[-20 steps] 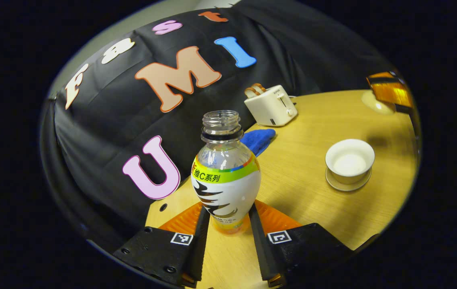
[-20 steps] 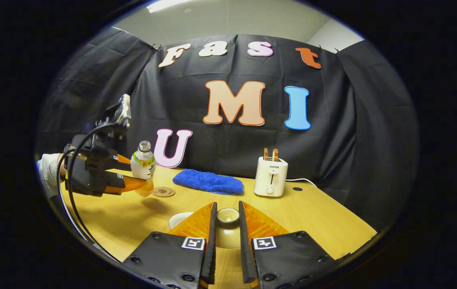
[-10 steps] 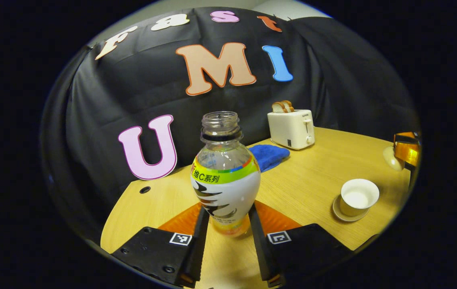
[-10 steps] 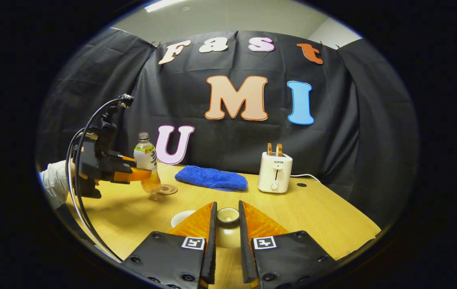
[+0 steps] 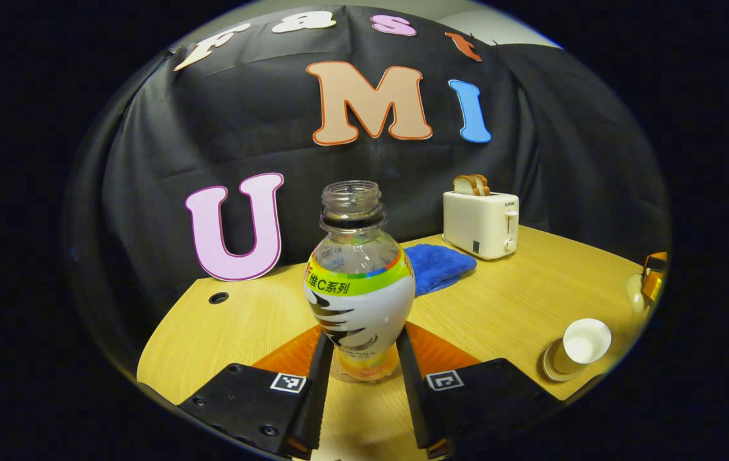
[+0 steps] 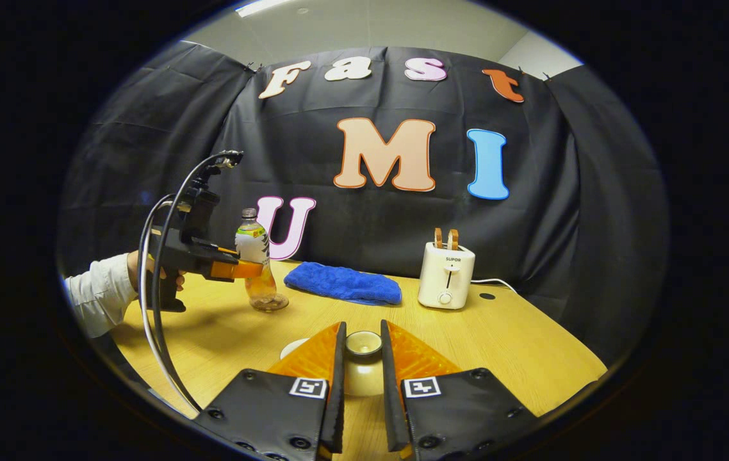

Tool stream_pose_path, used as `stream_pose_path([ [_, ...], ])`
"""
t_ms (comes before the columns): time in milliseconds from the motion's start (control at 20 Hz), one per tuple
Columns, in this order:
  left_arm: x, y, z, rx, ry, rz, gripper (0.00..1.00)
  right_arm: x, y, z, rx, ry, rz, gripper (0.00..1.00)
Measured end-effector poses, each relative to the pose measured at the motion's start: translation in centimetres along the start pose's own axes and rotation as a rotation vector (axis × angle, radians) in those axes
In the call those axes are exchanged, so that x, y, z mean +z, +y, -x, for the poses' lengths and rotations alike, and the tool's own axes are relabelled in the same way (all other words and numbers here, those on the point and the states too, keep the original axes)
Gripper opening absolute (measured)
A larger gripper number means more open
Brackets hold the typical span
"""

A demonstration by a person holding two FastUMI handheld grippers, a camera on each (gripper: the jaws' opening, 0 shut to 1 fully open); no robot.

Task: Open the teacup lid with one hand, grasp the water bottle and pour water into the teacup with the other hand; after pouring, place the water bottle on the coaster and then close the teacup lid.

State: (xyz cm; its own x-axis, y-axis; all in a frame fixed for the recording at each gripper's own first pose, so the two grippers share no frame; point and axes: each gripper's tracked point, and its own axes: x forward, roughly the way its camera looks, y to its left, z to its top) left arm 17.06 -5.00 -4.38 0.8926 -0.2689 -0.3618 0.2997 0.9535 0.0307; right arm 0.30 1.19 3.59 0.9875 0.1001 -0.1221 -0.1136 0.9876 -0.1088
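Both fingers of the left gripper (image 5: 358, 378) press against the lower body of the water bottle (image 5: 359, 288), one on each side, so the bottle stands clamped between them near its base. In the left gripper view the bottle sits dead centre ahead of the camera, upright, its long axis vertical and its uncapped mouth pointing straight up. In the right gripper view the same bottle (image 6: 257, 266) stands at the far left of the wooden table (image 6: 518, 339), its base on or just above the round coaster (image 6: 270, 303); contact cannot be told. A hand in a white sleeve (image 6: 105, 294) holds that gripper from the left.

The right gripper (image 6: 362, 384) has its fingers closed on the teacup lid (image 6: 363, 349), held above the table with its knob up. The open teacup (image 5: 582, 342) rests on its saucer at the right edge of the left gripper view, well apart from the bottle, its mouth uncovered.

A blue cloth (image 6: 345, 285) lies behind the bottle toward the wall, and a white toaster (image 6: 446, 278) with two slices stands farther right.
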Motion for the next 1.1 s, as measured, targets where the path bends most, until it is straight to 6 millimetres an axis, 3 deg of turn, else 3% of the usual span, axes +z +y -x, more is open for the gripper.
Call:
stream_pose_path([
  [100, 0.1, 0.6, -0.8, 0.01, 0.002, 0.013, 0.53, 0.1, -0.1, -0.1, -0.006, 0.0, -0.003, 0.31],
  [150, 0.7, 1.2, -2.1, 0.015, 0.004, 0.024, 0.53, 0.2, -0.2, -0.1, -0.009, -0.001, -0.003, 0.31],
  [300, -0.3, 0.9, -2.9, -0.007, 0.041, 0.051, 0.51, 0.2, -0.6, -0.2, -0.019, 0.002, -0.005, 0.29],
  [450, -0.2, 0.9, -2.9, -0.01, 0.051, 0.042, 0.54, 0.1, -0.5, -0.5, -0.018, 0.004, -0.009, 0.29],
  [700, 1.8, 0.4, -1.9, -0.022, 0.01, 0.02, 0.53, -0.4, 1.4, -1.7, 0.031, 0.015, -0.038, 0.29],
  [950, -0.8, 0.7, -3.2, -0.02, 0.097, 0.017, 0.54, -0.2, 2.6, -1.5, 0.053, 0.009, -0.015, 0.3],
  [1100, -0.8, 0.7, -3.6, -0.021, 0.102, 0.012, 0.55, 0.0, 2.2, -1.5, 0.04, 0.005, -0.018, 0.29],
])
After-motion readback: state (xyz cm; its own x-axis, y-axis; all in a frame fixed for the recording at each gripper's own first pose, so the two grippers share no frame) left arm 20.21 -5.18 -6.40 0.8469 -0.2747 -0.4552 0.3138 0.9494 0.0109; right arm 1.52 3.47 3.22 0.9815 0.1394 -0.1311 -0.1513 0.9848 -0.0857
